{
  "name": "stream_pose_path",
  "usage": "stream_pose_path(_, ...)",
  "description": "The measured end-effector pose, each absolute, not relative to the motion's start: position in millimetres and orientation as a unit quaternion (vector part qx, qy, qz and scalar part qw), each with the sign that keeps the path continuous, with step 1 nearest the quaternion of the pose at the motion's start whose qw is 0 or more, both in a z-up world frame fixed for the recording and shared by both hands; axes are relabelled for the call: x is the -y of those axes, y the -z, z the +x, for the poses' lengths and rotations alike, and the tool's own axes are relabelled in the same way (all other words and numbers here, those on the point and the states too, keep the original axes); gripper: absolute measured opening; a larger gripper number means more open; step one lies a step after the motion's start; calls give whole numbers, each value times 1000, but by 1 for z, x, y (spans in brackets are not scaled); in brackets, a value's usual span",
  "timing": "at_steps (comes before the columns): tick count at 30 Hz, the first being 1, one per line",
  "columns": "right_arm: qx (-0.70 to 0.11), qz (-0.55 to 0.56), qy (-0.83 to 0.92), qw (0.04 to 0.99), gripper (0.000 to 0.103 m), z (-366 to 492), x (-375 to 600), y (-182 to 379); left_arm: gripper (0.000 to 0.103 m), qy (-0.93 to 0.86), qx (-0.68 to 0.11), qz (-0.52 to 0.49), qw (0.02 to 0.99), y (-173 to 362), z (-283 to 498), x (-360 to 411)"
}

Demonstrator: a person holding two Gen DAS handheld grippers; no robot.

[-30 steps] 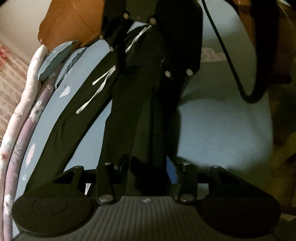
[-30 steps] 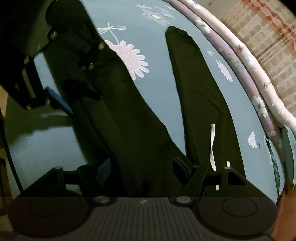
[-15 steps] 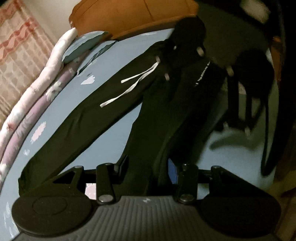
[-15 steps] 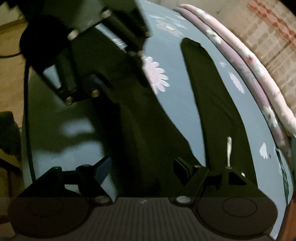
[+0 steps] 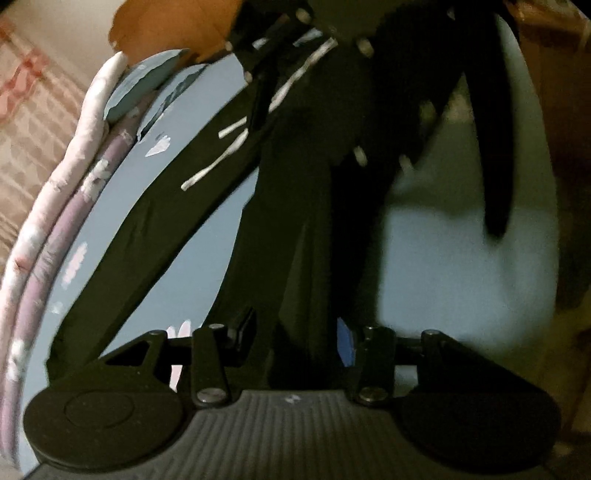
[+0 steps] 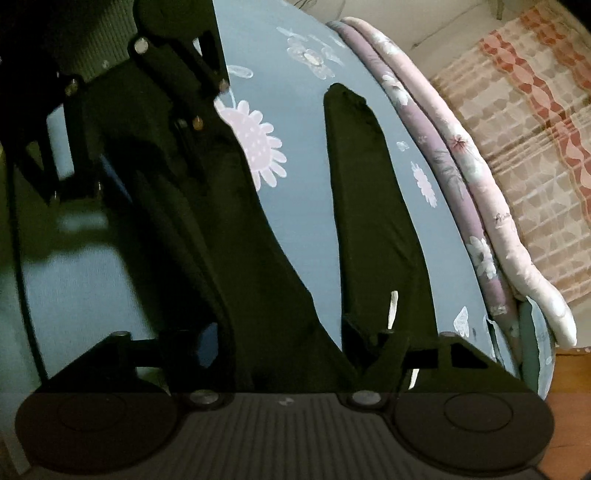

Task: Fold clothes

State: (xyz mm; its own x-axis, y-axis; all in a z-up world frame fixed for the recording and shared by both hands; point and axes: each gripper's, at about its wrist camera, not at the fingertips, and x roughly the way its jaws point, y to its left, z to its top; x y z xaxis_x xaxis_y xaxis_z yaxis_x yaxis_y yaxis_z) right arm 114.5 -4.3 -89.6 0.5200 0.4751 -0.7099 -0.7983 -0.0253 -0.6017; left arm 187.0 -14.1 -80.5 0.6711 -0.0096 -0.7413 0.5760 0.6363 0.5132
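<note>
Black trousers with white drawstrings lie on a blue flowered sheet, legs spread in a V. My left gripper is shut on the near leg's end, with cloth bunched between its fingers. In the right wrist view the trousers run away from my right gripper. Its jaws are closing around the waist cloth, and a thin gap shows at the blue pad. The far leg lies flat. Each gripper shows blurred in the other's view: the right gripper, the left gripper.
A rolled pink and purple quilt lines the far edge of the bed, with a patterned pink cover beyond it. An orange-brown headboard stands at the waist end. A black cable hangs at the near side.
The right gripper's fingers have drawn closer together around the waist cloth. The left view swung out over the trousers and came back. The near leg has stayed between the left fingers.
</note>
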Motion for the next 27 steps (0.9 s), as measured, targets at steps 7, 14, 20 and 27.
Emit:
stream_pose_path(7,-193,-554,-479,653,21,123,8,95,40,145,-390,429,802,88,160,-7)
stream_pose_path(14,-289,-506,-541,607,3,124,10,82,1,177,-392,453,781,75,132,-20)
stream_pose_path(20,-394,-447,-593,541,3,118,19,73,0,235,-424,430,762,58,117,-29)
stream_pose_path(27,-470,-428,-616,466,4,104,20,91,0,295,-475,385,734,61,108,-29)
